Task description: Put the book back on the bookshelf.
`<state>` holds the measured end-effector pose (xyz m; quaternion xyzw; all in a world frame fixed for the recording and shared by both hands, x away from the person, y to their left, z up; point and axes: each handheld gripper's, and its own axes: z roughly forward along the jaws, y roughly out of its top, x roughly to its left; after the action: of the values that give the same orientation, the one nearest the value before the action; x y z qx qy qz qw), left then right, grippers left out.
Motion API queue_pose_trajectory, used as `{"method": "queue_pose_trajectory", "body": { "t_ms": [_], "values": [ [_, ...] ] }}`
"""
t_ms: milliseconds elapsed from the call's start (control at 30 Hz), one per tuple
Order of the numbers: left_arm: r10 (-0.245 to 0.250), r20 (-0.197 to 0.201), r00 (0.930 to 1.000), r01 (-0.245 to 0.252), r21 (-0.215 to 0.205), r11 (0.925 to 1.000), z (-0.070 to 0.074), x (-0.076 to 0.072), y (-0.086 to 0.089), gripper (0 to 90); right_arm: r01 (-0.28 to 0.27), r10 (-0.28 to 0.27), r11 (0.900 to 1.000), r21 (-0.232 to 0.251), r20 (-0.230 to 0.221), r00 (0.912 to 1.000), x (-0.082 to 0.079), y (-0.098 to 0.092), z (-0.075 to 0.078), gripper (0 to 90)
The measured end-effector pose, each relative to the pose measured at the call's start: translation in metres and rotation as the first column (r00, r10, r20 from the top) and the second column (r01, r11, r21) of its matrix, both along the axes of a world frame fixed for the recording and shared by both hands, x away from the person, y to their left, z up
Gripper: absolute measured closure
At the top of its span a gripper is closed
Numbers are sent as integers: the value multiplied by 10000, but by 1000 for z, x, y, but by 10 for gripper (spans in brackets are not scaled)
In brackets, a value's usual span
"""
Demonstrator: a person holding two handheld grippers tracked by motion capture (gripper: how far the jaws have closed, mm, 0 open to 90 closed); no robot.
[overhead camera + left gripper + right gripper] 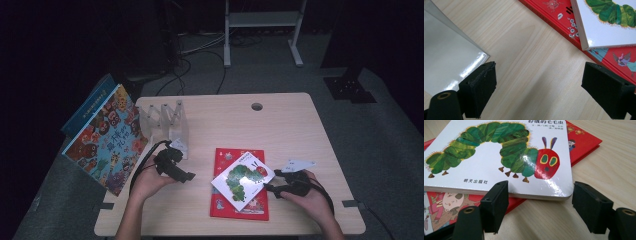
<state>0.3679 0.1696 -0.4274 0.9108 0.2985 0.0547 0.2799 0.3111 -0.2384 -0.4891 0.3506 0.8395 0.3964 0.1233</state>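
Right tongs point(272, 187), spread beside the near right corner of the caterpillar book point(242, 179) resting on the red book point(239, 210) mid-desk; left tongs point(186, 175) spread; regrip corner squarely, lift level.

On the table point(300, 130), the caterpillar book point(243, 179) lies slantwise on top of the larger book point(252, 210), overhanging its edge toward 9 o'clock. The left gripper point(186, 176) sits at 9 o'clock of this stack, the right gripper point(272, 189) at 3 o'clock. The clear rack point(167, 120) stands at 11 o'clock, with the monster book point(107, 140) leaning beyond it, past the table's 9 o'clock edge.
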Motion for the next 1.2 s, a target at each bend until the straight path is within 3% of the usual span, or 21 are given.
{"method": "queue_pose_trajectory", "body": {
  "t_ms": [233,633,1200],
  "values": [
    [-151,-110,9998,151,-71,9999,-1,-1,-4,120,-88,89,9999,-98,44,10000,-2,10,0,283],
    [-290,-310,9991,283,-238,9993,-4,-1,-5,120,25,-22,9984,-560,56,10000,-5,47,3,285],
    [-624,-743,9953,609,-219,9979,-18,0,-21,119,312,-301,9982,-515,220,9993,-6,83,1,284]
  ]
}}
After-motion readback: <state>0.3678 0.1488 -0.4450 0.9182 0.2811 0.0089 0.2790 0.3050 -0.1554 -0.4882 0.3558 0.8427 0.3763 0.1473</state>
